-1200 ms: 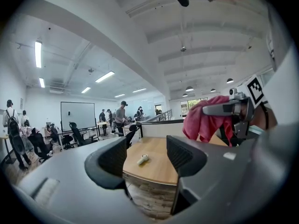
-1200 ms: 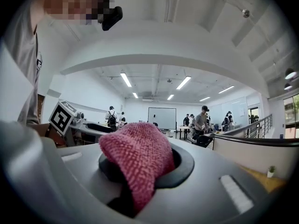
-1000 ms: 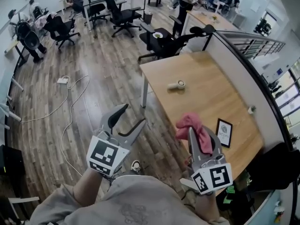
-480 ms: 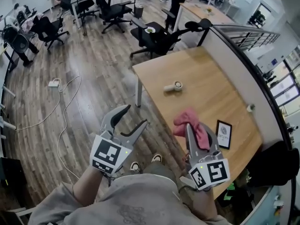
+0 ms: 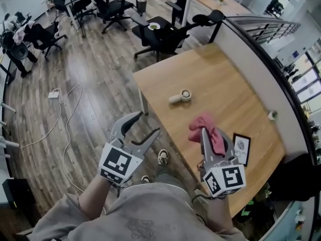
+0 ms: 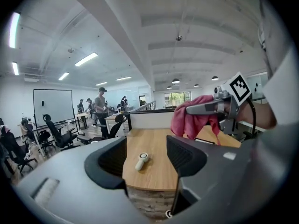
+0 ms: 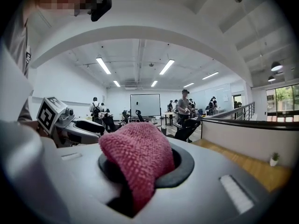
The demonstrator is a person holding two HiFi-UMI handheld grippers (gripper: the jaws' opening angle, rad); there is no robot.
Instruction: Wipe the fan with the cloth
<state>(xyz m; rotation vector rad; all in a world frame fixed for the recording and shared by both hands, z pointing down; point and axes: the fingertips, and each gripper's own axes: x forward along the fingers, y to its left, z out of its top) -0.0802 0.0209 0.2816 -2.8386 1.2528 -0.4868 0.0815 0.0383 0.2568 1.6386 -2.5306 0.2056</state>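
Observation:
A small white hand-held fan [image 5: 179, 97] lies flat on the wooden table [image 5: 220, 79], handle toward the table's left edge; the left gripper view shows the fan [image 6: 141, 160] between my jaws, well ahead. My right gripper [image 5: 204, 132] is shut on a pink cloth [image 5: 206, 132], held above the table's near part; the cloth [image 7: 138, 160] fills its own view. My left gripper [image 5: 144, 126] is open and empty, out over the floor left of the table, short of the fan.
A framed black card [image 5: 241, 149] lies on the table right of the cloth. A tiny potted plant [image 5: 272, 115] stands by the partition. Black office chairs [image 5: 165, 34] crowd the table's far end. A power strip and cable [image 5: 53, 95] lie on the wood floor.
The view has shifted closer to the table; the fan now lies nearer both grippers. Both grippers keep their states, the right still clamping the cloth.

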